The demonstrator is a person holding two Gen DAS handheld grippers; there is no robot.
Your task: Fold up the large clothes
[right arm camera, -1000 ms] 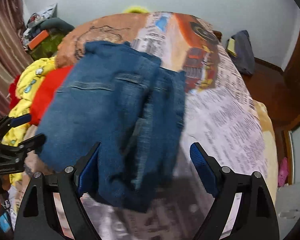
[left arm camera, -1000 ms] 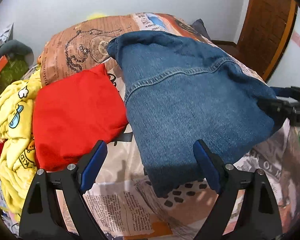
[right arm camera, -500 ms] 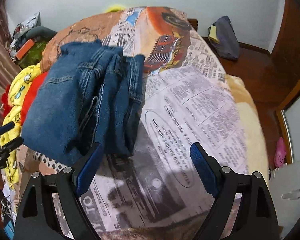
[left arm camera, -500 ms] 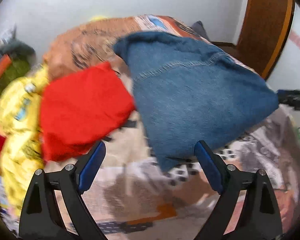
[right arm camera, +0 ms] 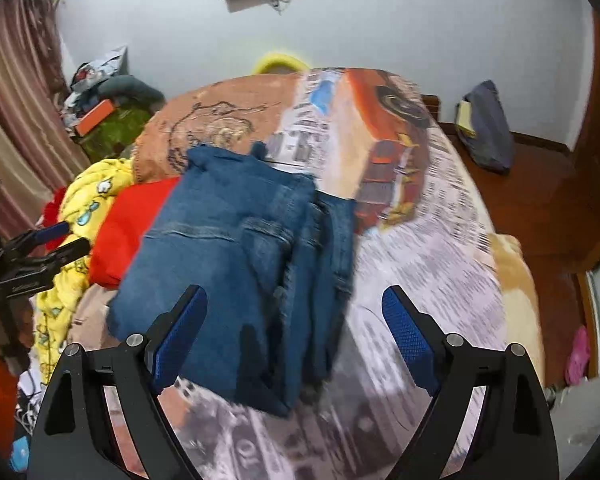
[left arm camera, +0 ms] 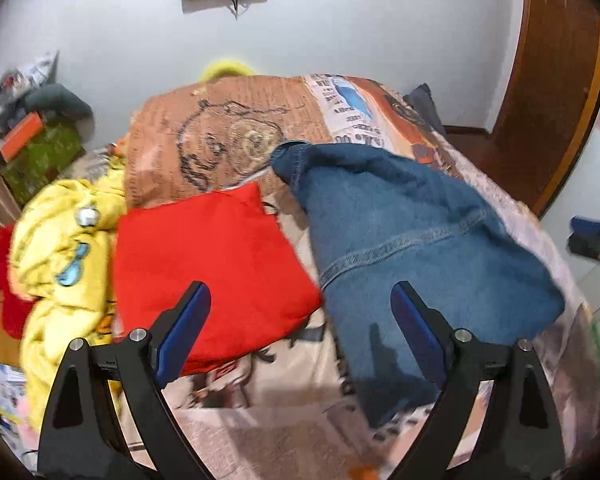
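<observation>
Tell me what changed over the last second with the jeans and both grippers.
Both grippers drew back and tilted up, open and empty throughout: the left gripper, the right gripper. The folded jeans stayed on the bed beside the red garment.

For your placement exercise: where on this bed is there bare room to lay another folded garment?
Free: the newspaper-print bedspread right of the folded jeans. Crowded: left of the jeans, where the red garment and yellow clothing lie.

The folded blue denim jeans [right arm camera: 236,264], a second ago lifted and bunched, now lie flat beside the red folded garment [left arm camera: 216,276].
</observation>
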